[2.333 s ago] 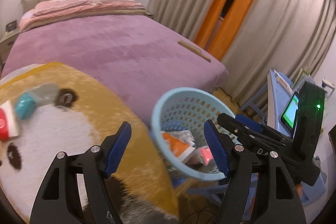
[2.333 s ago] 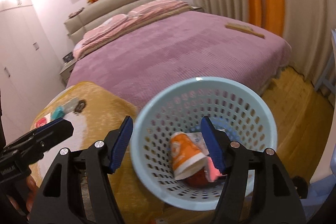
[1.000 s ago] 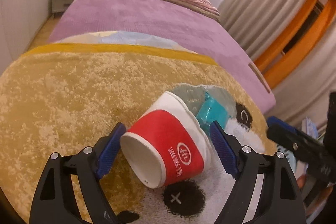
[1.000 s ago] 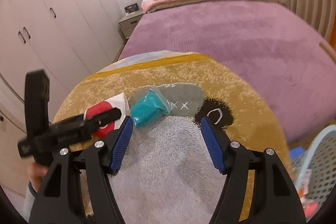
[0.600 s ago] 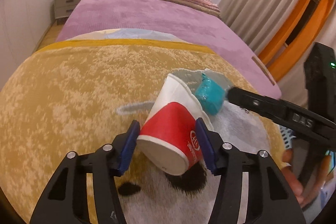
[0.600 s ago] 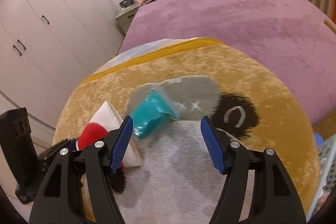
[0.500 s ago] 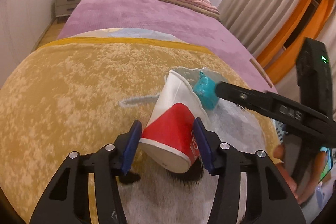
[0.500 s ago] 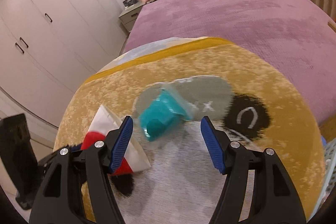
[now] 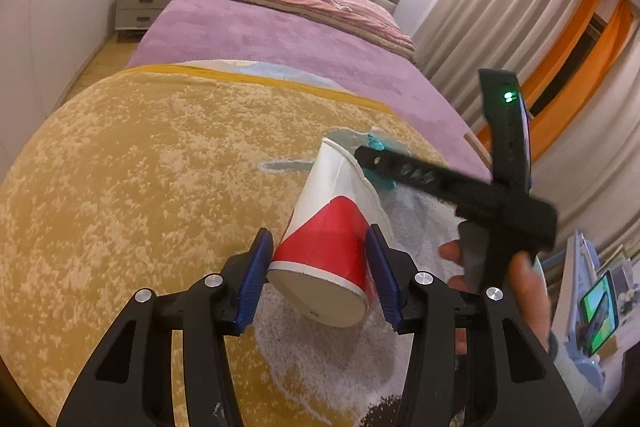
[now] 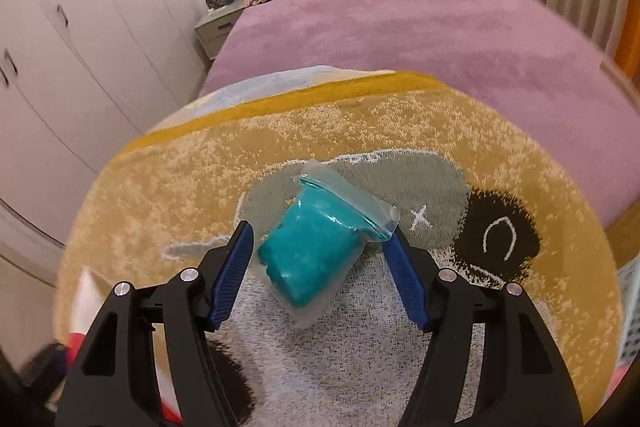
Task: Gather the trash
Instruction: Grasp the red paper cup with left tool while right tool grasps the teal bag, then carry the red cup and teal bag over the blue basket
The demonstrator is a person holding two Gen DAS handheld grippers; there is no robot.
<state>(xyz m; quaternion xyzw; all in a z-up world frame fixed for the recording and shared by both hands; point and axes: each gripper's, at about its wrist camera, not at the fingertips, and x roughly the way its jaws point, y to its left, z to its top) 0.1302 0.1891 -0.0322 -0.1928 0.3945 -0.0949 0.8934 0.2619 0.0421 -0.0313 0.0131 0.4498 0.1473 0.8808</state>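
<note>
My left gripper [image 9: 320, 275] is shut on a red and white paper cup [image 9: 332, 227], its base toward the camera, held just above the yellow rug [image 9: 140, 187]. My right gripper [image 10: 322, 273] is open with its jaws on either side of a teal packet in clear plastic [image 10: 320, 251] that lies on the rug [image 10: 480, 131]. In the left wrist view the right gripper's black body [image 9: 460, 187] crosses in front of the packet, of which only a teal sliver [image 9: 378, 143] shows. The cup shows blurred at the lower left of the right wrist view [image 10: 84, 311].
A bed with a purple cover [image 9: 260, 27] stands behind the rug, with a nightstand [image 9: 140, 3] to its left. White wardrobe doors [image 10: 80, 27] line the left wall. A pale blue basket's edge [image 10: 628, 307] shows at the right. A desk with a phone [image 9: 596, 311] stands right.
My left gripper closed on the paper cup and lifted it off the rug. My right gripper left the basket, moved to the teal packet and now straddles it.
</note>
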